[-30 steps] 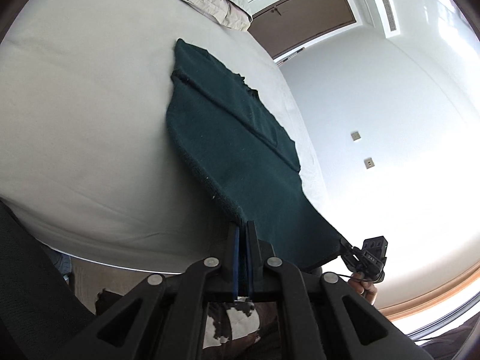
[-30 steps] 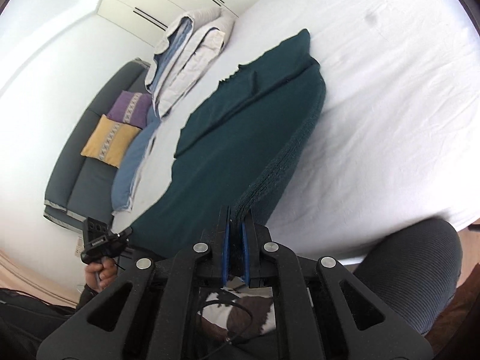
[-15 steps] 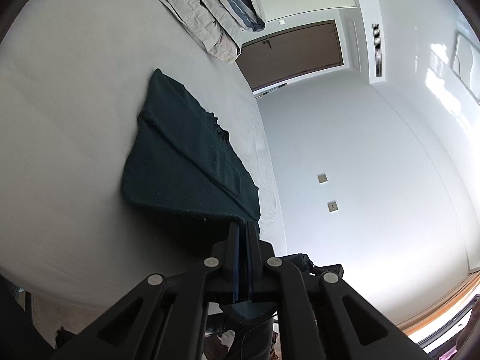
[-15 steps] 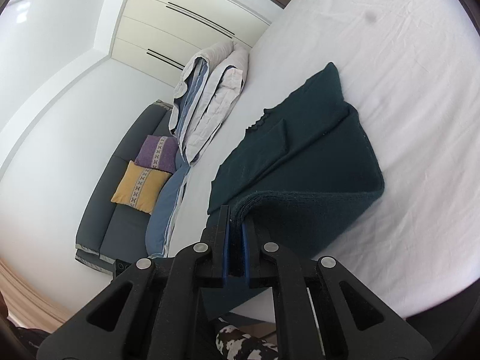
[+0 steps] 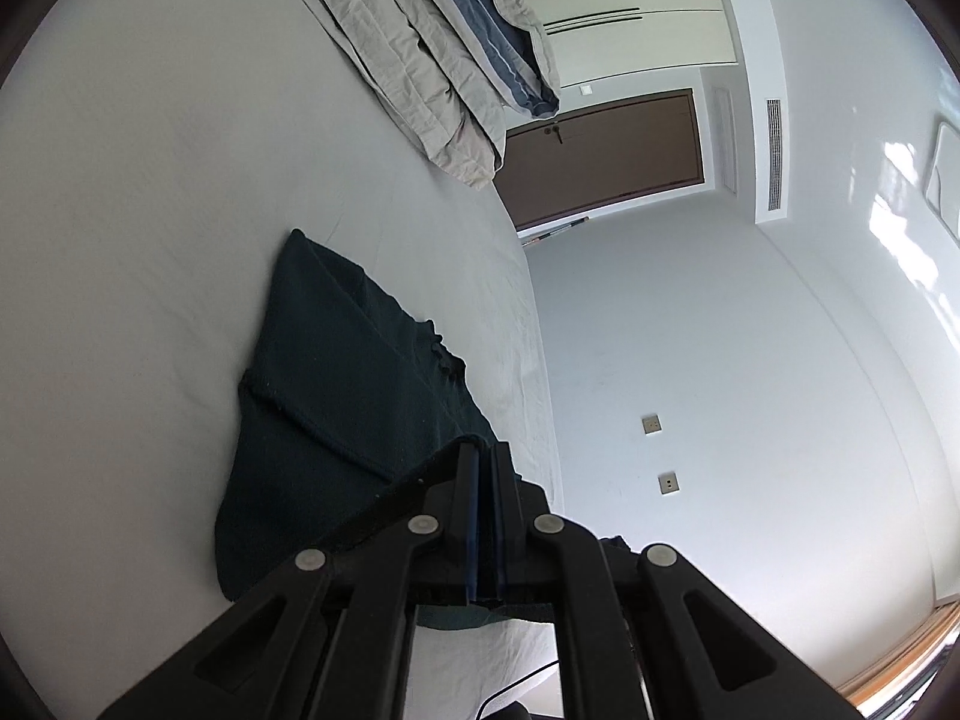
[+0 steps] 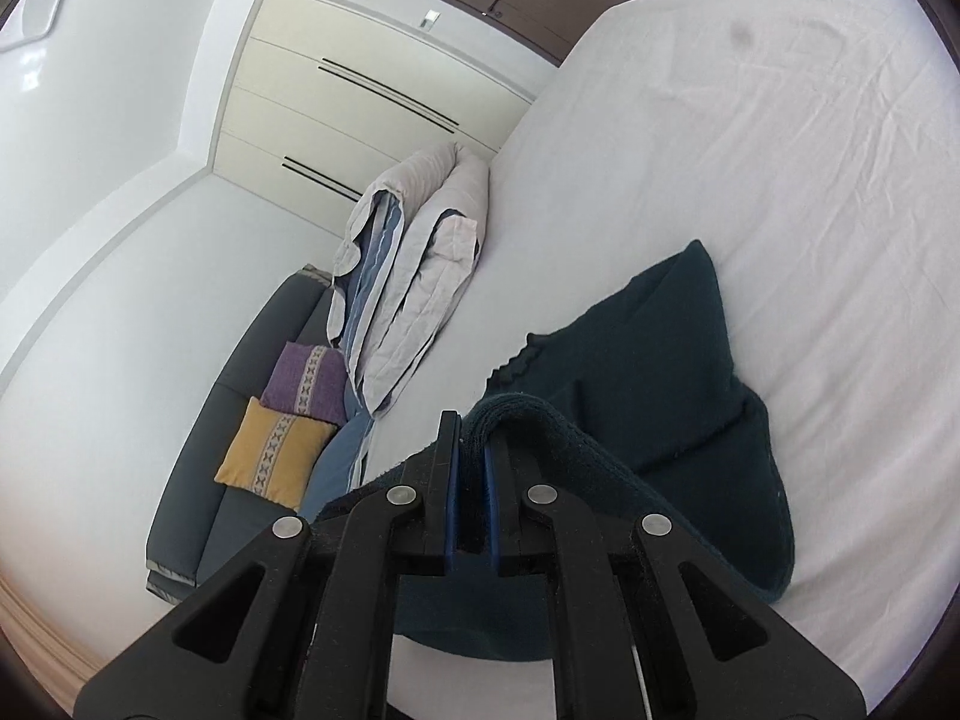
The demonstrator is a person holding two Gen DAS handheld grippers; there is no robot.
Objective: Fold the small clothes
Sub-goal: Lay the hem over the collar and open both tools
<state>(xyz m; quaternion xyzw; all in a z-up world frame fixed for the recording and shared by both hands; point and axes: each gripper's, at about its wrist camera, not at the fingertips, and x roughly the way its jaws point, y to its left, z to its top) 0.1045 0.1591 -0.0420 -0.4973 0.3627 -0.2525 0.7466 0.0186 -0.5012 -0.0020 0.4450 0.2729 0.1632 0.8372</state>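
A dark green knitted garment lies on the white bed, its near part lifted and doubled over the far part. My left gripper is shut on one near corner of the cloth, held above the rest. In the right wrist view the same garment drapes from my right gripper, which is shut on the other near corner, the hem curling over the fingers. The far end lies flat on the sheet.
A folded grey and blue quilt lies at the bed's far end, also seen as quilt. A grey sofa with purple and yellow cushions stands beside the bed. A brown door and white wardrobe are behind.
Both grippers have carried the garment's near edge forward over the bed, folding it onto the far half. The hanging part off the bed edge is now on the mattress.
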